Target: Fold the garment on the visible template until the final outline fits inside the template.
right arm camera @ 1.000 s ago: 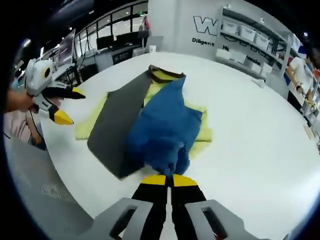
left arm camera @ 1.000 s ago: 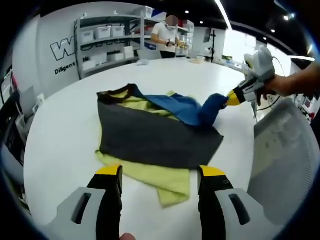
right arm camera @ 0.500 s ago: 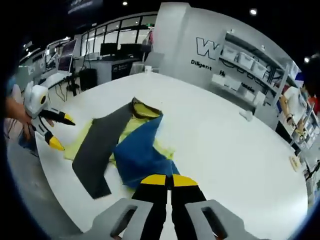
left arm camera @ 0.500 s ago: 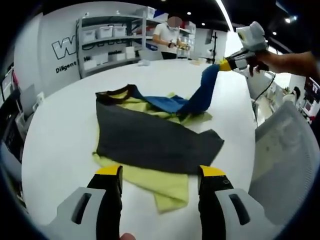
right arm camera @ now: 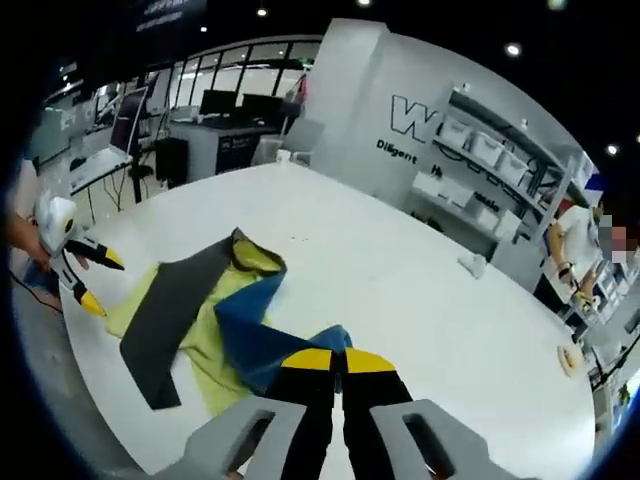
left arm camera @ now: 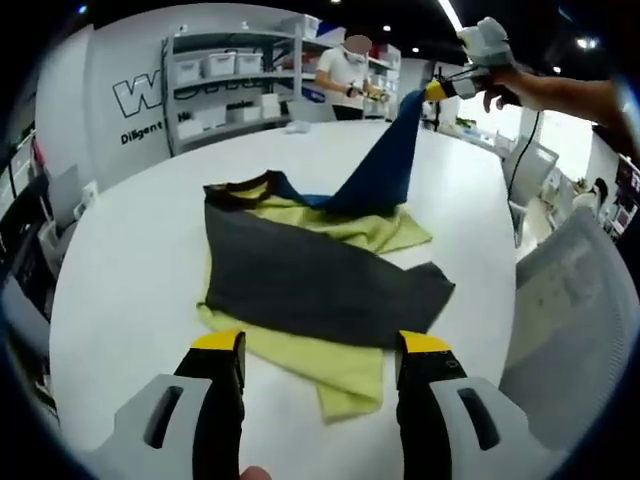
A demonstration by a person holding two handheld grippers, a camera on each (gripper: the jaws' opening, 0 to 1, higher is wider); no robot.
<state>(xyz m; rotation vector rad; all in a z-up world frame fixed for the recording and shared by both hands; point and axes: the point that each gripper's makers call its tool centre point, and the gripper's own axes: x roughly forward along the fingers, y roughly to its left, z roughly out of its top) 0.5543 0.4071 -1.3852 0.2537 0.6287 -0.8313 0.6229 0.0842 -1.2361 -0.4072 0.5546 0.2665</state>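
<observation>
White table (left arm camera: 130,260); shelving (left arm camera: 225,85) with bins against lettered wall (left arm camera: 140,95); person (left arm camera: 345,70) behind; desks with monitors (right arm camera: 225,100) far side.

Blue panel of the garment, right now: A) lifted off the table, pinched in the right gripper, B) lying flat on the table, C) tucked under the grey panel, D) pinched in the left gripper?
A: in the left gripper view the blue panel rises in a peak from the table to the right gripper, whose jaws are shut on its tip, while the left gripper hangs open short of the garment.
</observation>
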